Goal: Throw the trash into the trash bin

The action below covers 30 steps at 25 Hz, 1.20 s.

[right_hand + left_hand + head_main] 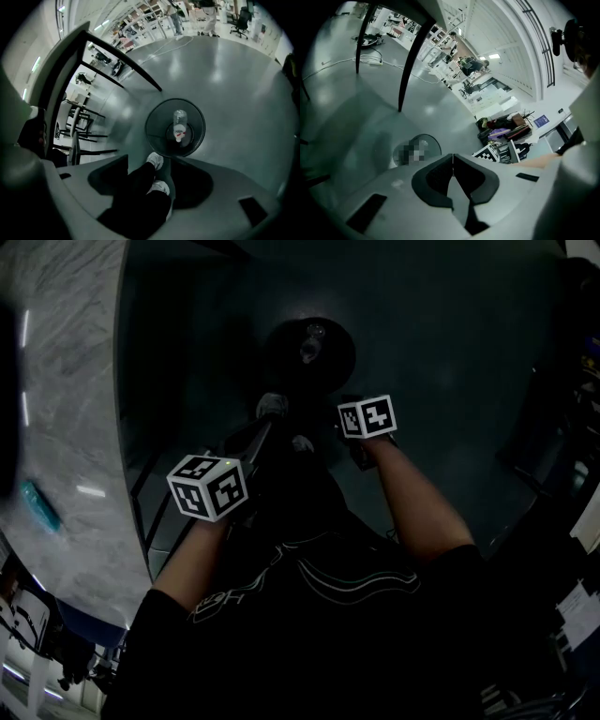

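Note:
A round black trash bin (pixel 175 127) stands on the grey floor straight below my right gripper (pixel 150 164). A clear plastic bottle (pixel 179 119) with a red-and-white label lies inside it. The right jaws stand wide apart and hold nothing; only the person's dark trouser legs and white shoes (pixel 155 160) show between them. My left gripper (pixel 453 160) is shut, pads touching, with nothing held. Part of the bin's rim (pixel 430 140) shows past it. In the dark head view the bin (pixel 309 352) lies ahead of both marker cubes, left (pixel 208 486) and right (pixel 367 416).
A grey marble table (pixel 66 427) curves along the left with a teal object (pixel 39 504) on it; its black legs (pixel 408 61) stand near the bin. Chairs (pixel 79 136) are to the left. Cluttered desks and bags (pixel 506 129) sit further off.

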Motion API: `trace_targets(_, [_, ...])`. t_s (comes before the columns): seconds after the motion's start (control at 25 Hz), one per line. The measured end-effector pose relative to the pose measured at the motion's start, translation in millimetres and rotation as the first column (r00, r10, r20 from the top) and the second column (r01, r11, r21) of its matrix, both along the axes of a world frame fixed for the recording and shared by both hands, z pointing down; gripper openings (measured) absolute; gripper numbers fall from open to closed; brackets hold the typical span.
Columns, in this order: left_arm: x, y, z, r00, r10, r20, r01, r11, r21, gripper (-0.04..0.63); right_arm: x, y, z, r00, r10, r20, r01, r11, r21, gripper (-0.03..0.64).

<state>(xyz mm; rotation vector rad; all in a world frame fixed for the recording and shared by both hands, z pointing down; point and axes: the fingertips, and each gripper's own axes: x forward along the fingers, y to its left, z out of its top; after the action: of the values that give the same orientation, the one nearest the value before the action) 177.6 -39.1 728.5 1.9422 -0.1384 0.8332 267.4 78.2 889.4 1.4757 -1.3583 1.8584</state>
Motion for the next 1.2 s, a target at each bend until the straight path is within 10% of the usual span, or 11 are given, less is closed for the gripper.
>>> trace_targets(0.2, [-8, 8, -42, 0.995, -0.064, -0.073, 0.068, 0.997, 0.047, 0.011, 2, -39, -71, 0.995, -0.086, -0.051, 0.094, 0.975, 0.201, 0.308])
trace_targets(0.4, [-17, 22, -114, 0.986, -0.062, -0.157, 0.088, 0.982, 0.165, 0.011, -8, -75, -202, 0.992, -0.059, -0.109, 0.103, 0.876, 0.47, 0.275])
trace_targets(0.88, [-87, 12, -341, 0.867, -0.158, -0.473, 0.338, 0.884, 0.322, 0.011, -95, -98, -512, 0.9, -0.236, -0.367, 0.435, 0.411, 0.801, 0.058])
trace_targets(1.2, [-168, 23, -429, 0.832, -0.169, -0.528, 0.47, 0.721, 0.509, 0.011, -181, -90, -606, 0.825, -0.377, -0.42, 0.498, 0.135, 0.857, 0.055])
